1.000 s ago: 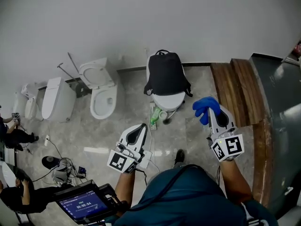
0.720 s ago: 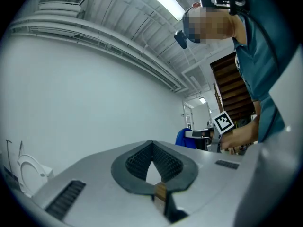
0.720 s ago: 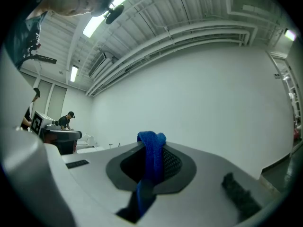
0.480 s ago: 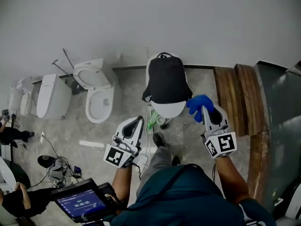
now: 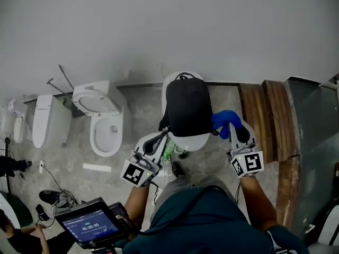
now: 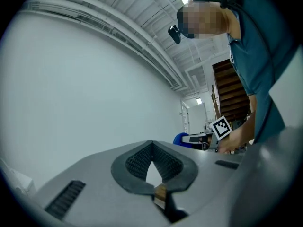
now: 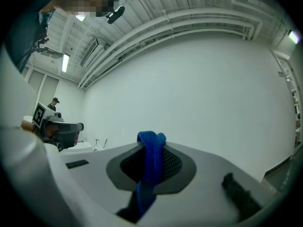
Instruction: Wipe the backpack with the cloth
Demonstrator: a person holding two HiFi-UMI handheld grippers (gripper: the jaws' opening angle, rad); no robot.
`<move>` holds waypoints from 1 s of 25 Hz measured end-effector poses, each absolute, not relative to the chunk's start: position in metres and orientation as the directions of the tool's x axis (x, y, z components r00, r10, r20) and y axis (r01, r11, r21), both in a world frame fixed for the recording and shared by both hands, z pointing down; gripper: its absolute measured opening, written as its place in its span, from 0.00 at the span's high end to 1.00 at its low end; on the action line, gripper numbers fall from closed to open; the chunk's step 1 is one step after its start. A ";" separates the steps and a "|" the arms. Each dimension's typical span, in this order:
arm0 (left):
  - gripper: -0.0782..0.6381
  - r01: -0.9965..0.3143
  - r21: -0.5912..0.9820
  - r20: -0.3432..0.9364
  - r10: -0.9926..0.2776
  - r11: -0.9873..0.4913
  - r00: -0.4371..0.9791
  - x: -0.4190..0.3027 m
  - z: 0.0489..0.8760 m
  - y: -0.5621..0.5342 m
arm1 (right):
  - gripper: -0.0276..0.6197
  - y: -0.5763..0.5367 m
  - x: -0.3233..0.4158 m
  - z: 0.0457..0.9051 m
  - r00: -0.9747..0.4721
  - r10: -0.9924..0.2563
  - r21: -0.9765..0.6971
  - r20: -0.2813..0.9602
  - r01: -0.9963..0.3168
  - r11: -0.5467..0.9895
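– Resting on the white toilet (image 5: 192,142), the black backpack (image 5: 188,107) is now seen much nearer than a second ago; the gap has been closed by a step forward.

– And the blue cloth (image 5: 225,119)?

– It is clamped between the fingers (image 7: 174,163) of the right gripper (image 5: 233,128), with a fold poking out above the tips. A second ago it was held well apart from the backpack. It has now been brought just beside the bag's right flank. Contact cannot be confirmed from the head view.

– The left gripper (image 5: 158,137)?

– Its fingers (image 6: 163,161) are pressed together on nothing, and it has been brought in near the bag's lower left corner.

– What is meant by that for the task?

– The approach is judged finished and the wiping not yet begun. The cloth would next have to be pressed against the fabric. As the bag is only propped on the toilet, it may need to be steadied from the left so that it is not pushed off.
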State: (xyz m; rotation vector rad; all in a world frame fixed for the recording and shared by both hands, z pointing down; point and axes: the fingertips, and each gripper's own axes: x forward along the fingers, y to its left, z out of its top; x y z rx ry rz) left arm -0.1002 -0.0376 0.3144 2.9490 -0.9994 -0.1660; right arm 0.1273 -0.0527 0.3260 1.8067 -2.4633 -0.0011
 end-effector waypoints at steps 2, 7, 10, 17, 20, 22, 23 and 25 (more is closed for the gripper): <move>0.89 -0.589 0.043 -0.081 -0.590 -0.807 0.803 -0.096 0.321 -0.056 | 0.92 -0.069 0.132 0.340 -0.274 -0.958 0.048 0.085 -0.959 0.278; 0.89 -0.584 0.055 -0.053 -0.587 -0.810 0.808 -0.096 0.346 -0.099 | 0.92 -0.121 0.150 0.391 -0.210 -0.968 0.073 0.140 -0.972 0.221; 0.89 -0.582 0.069 -0.026 -0.584 -0.811 0.811 -0.087 0.365 -0.122 | 0.92 -0.149 0.174 0.439 -0.152 -0.967 0.065 0.203 -0.984 0.168; 0.89 -0.570 0.093 0.048 -0.568 -0.817 0.822 -0.060 0.425 -0.171 | 0.92 -0.191 0.221 0.603 -0.101 -0.888 0.038 0.449 -0.990 0.132; 0.89 -0.569 0.106 0.079 -0.564 -0.815 0.822 -0.046 0.454 -0.189 | 0.92 -0.194 0.233 0.682 -0.123 -0.826 -0.063 0.551 -0.992 0.106; 0.89 -0.570 0.109 0.092 -0.563 -0.814 0.821 -0.038 0.467 -0.198 | 0.92 -0.194 0.240 0.728 -0.134 -0.787 -0.157 0.602 -0.986 0.048; 0.89 -0.570 0.109 0.096 -0.562 -0.814 0.822 -0.035 0.472 -0.201 | 0.92 -0.194 0.244 0.748 -0.138 -0.771 -0.203 0.622 -0.979 0.012; 0.89 -0.572 0.114 0.107 -0.562 -0.812 0.820 -0.032 0.484 -0.208 | 0.92 -0.195 0.247 0.784 -0.157 -0.739 -0.288 0.655 -0.956 -0.052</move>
